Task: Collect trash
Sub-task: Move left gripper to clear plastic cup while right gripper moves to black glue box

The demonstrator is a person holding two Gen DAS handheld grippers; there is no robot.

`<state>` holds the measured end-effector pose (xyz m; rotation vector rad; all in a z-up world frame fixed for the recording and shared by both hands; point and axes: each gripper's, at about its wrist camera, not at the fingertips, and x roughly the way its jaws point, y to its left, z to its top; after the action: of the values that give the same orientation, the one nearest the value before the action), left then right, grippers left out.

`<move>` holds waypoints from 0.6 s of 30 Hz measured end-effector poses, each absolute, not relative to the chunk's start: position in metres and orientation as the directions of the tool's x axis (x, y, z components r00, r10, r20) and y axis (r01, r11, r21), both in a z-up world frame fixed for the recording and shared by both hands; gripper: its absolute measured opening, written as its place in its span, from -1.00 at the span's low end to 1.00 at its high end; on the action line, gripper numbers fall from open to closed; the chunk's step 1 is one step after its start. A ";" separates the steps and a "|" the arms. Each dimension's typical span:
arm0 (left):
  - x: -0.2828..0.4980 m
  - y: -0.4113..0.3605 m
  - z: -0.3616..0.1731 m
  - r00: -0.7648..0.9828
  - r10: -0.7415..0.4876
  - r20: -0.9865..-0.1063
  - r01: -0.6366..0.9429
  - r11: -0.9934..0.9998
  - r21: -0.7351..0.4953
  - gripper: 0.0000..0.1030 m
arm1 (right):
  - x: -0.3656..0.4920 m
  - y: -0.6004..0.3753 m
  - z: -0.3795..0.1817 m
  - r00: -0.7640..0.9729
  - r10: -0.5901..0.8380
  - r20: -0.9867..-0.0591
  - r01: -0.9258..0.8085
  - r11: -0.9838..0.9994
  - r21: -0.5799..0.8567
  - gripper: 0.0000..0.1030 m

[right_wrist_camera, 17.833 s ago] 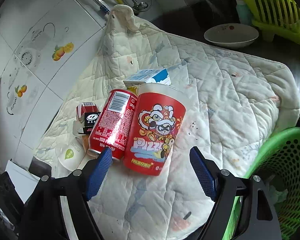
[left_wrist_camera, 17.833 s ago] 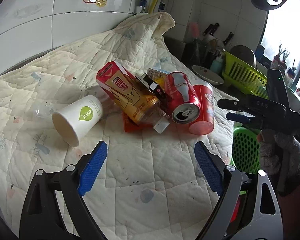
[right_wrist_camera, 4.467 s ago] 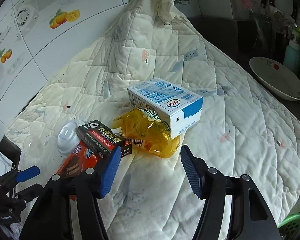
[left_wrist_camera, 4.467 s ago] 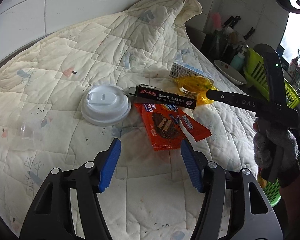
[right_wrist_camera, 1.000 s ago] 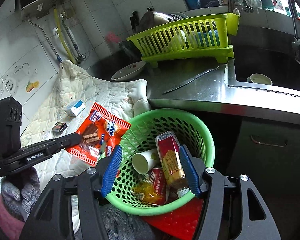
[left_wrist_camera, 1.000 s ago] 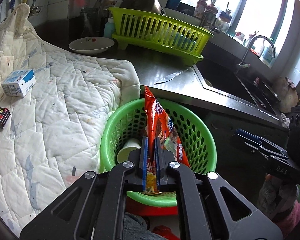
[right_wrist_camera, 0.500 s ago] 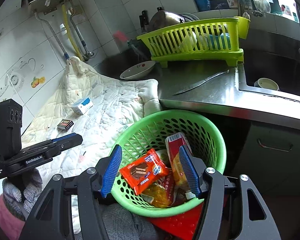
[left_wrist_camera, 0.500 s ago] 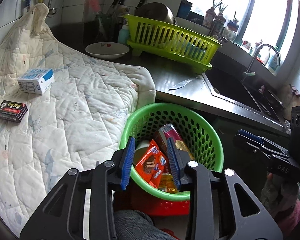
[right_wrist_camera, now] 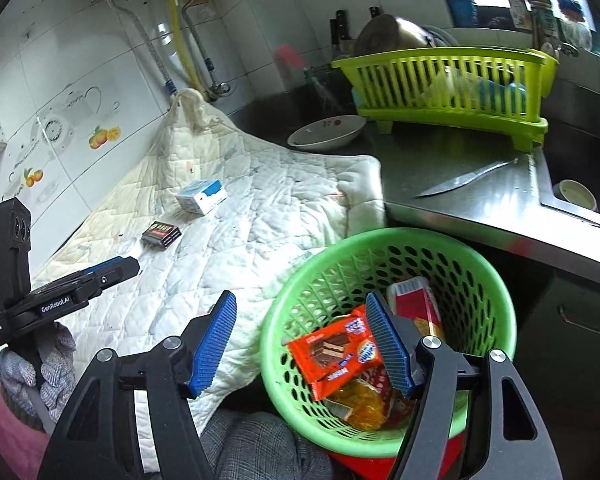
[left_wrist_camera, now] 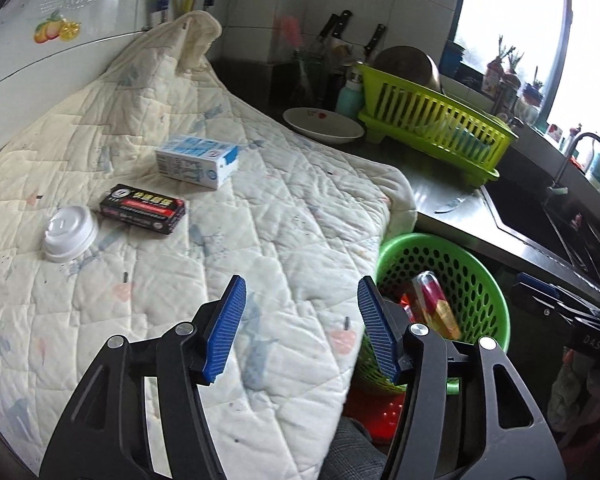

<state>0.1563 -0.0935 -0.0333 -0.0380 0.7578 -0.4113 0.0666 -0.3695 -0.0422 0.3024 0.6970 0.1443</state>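
My left gripper [left_wrist_camera: 300,330] is open and empty over the near edge of the quilted cloth [left_wrist_camera: 179,240]. On the cloth lie a blue-white milk carton [left_wrist_camera: 197,162], a black box [left_wrist_camera: 143,208] and a white cup lid [left_wrist_camera: 69,233]. The green basket [right_wrist_camera: 496,300] holds an orange snack wrapper [right_wrist_camera: 336,350], a red carton [right_wrist_camera: 414,306] and yellow wrapping [right_wrist_camera: 362,402]. My right gripper [right_wrist_camera: 302,346] is open and empty above the basket's left rim. The carton [right_wrist_camera: 201,196] and box [right_wrist_camera: 161,234] also show in the right wrist view, as does the left gripper [right_wrist_camera: 111,268].
A white bowl [left_wrist_camera: 324,125], a lime dish rack [left_wrist_camera: 436,128] and a knife [right_wrist_camera: 464,178] sit on the steel counter. The sink [left_wrist_camera: 540,216] lies to the right. A red stool [left_wrist_camera: 384,410] sits under the basket.
The left gripper has let the orange wrapper drop into the basket, opened wider, and swung left over the cloth. The right gripper stays open above the basket.
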 end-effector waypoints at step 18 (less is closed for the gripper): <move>0.172 0.075 -0.029 0.719 -0.055 -0.692 -0.113 0.974 -0.196 0.19 | 0.141 -0.271 -0.038 0.664 0.389 -0.639 -0.262 0.921 0.288 0.33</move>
<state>0.1725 0.0748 -0.0295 -0.2314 0.7690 0.0322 0.1413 -0.2715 -0.0383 0.1774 0.7609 0.3697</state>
